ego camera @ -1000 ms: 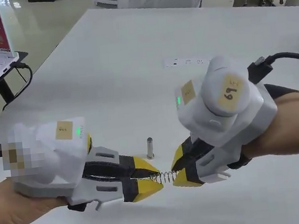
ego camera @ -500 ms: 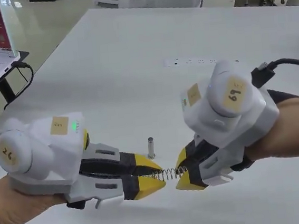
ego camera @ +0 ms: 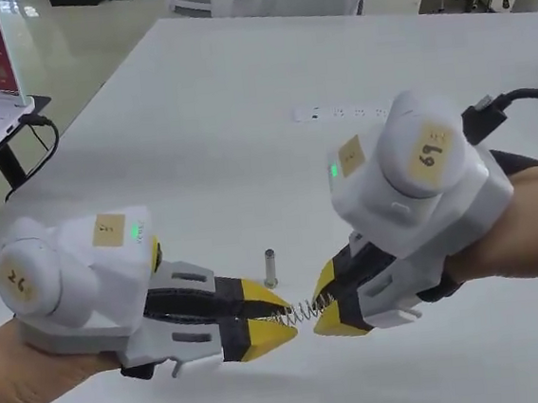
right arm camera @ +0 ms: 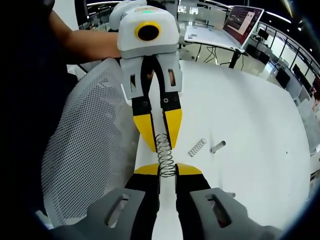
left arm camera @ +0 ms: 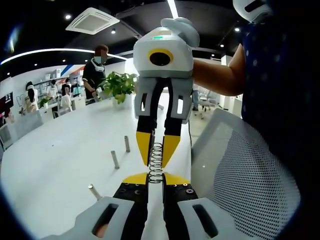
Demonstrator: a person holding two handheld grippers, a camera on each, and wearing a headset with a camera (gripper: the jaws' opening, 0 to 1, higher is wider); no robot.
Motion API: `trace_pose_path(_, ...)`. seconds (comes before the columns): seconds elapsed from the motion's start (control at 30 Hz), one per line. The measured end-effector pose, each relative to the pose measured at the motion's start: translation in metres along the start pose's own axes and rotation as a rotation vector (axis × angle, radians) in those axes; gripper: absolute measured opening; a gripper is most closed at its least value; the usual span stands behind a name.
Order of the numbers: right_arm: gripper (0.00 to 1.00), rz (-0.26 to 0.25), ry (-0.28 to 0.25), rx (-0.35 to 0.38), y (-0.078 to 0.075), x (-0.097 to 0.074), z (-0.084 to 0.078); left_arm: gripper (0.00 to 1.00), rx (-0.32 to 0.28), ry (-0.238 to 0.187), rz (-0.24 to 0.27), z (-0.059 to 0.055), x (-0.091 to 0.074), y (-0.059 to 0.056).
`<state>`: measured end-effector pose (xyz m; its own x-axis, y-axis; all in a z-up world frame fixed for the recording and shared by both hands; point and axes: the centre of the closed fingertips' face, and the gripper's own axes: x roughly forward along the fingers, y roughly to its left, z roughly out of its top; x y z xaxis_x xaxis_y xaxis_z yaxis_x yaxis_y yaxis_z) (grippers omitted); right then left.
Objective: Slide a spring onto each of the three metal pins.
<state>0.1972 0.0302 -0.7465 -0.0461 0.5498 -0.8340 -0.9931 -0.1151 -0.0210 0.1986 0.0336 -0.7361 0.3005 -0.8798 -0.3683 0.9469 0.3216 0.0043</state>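
Head view: holds a spring (ego camera: pixel 303 311) above the table (ego camera: pixel 242 118), one end pinched in the left gripper (ego camera: pixel 282 320), the other in the right gripper (ego camera: pixel 320 313); upright pin (ego camera: pixel 271 267) just behind. Left gripper view: own jaws pressed together on the spring, three pins (left arm camera: pixel 115 160) at left on the table. Right gripper view: again pinched at both ends; loose spring (right arm camera: pixel 197 147) just beside a pin.

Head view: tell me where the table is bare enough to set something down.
Bare: the wide stretch of table between the power strip and the upright pin. Crowded: the near edge, where left gripper and right gripper hold the spring beside that pin.
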Motion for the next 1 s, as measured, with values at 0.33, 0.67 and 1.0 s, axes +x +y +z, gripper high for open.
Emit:
trace_pose_path(0.33,0.08,0.015,-0.019,0.018,0.008,-0.007,0.015,0.02,0.002,0.009,-0.01,-0.001,0.003,-0.005)
trace_pose_path(0.67,0.08,0.01,-0.011,-0.002,0.012,-0.009,0.025,0.02,-0.001,0.004,-0.021,0.001,0.006,-0.008)
trace_pose_path(1.0,0.08,0.012,0.008,-0.018,0.012,-0.006,0.025,0.02,-0.002,0.015,-0.023,-0.003,0.006,-0.008)
